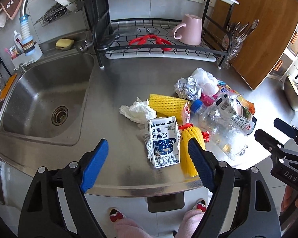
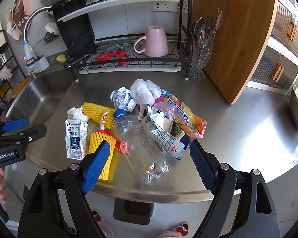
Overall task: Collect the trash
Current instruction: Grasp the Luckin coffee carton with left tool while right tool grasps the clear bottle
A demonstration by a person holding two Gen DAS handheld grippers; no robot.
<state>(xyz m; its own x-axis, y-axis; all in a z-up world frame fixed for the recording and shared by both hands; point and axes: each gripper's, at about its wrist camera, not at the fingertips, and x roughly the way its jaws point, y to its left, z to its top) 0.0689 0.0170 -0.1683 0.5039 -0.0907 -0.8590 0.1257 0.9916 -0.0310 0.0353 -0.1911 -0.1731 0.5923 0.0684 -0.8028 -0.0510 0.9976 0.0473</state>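
Note:
A pile of trash lies on the steel counter: a white Luckin coffee carton (image 1: 163, 141) (image 2: 75, 138), two yellow foam nets (image 1: 168, 105) (image 2: 101, 138), a clear plastic bottle with a blue cap (image 1: 218, 127) (image 2: 141, 146), crumpled foil (image 1: 187, 88) (image 2: 122, 98), white plastic bags (image 1: 138, 112) (image 2: 144, 91) and coloured snack wrappers (image 2: 178, 123). My left gripper (image 1: 149, 162) is open and empty, just in front of the carton. My right gripper (image 2: 149, 162) is open and empty, in front of the bottle near the counter's front edge.
A sink (image 1: 47, 99) lies left of the pile. A black dish rack (image 2: 129, 59) with a pink mug (image 2: 153, 41) and red scissors stands behind it. A wooden board (image 2: 234, 39) leans at the right. A dark bin (image 2: 132, 210) sits below the counter edge.

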